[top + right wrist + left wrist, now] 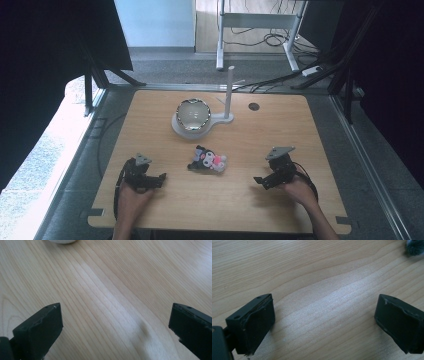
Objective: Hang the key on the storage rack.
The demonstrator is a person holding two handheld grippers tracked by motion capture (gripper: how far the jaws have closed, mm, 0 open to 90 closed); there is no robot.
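Note:
A small plush toy (207,160), black with pink and white, lies on the wooden table (280,130) near its middle. Behind it a shiny metal bowl (192,114) sits on a white stand (220,120) with an upright post. My left gripper (159,180) rests low at the front left, left of the toy, jaws open over bare wood. My right gripper (259,182) sits at the front right, also open and holding nothing. In the left gripper view (324,315) a dark fuzzy bit of the toy (415,247) shows at the top right corner. The right gripper view (115,322) shows wide jaws over bare wood.
A round dark hole (254,106) marks the table's far right part. Black curtains hang on both sides, and a desk frame (260,22) with cables stands on the floor beyond the table. A white rim (61,241) peeks in at the right gripper view's top edge.

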